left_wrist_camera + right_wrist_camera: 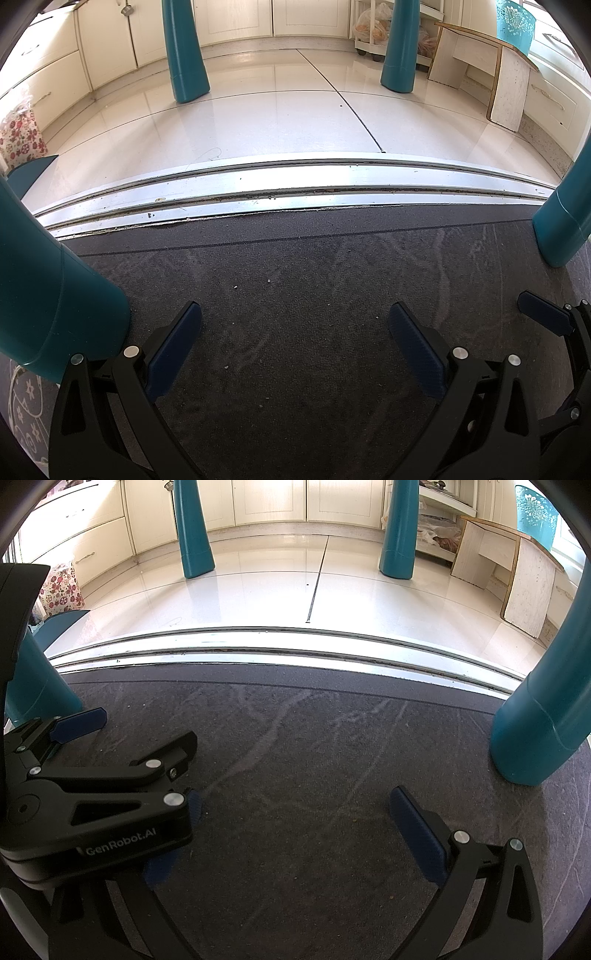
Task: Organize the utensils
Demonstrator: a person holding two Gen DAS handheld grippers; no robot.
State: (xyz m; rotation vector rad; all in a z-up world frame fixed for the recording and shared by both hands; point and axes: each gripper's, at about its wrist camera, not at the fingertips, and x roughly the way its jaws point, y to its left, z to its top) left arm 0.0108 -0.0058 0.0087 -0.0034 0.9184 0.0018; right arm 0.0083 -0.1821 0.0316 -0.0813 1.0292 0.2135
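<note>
No utensil shows in either view. My left gripper (295, 332) hangs low over a dark grey mat (295, 280), open, with nothing between its blue pads. One blue fingertip (543, 314) of the other gripper pokes in at the right edge of the left wrist view. My right gripper (303, 819) is also open and empty above the same mat (314, 738). The left gripper (147, 727) lies across the lower left of the right wrist view and hides most of the right gripper's left finger.
Teal table legs stand close by at left (55, 302) and right (539, 731), with two more further off (184, 55) (399, 48). Beyond the mat run a metal door track (295, 181) and glossy white tiles (258, 110). Cream cabinets, a cardboard piece (506, 85) and a flowered cloth (22, 136) line the edges.
</note>
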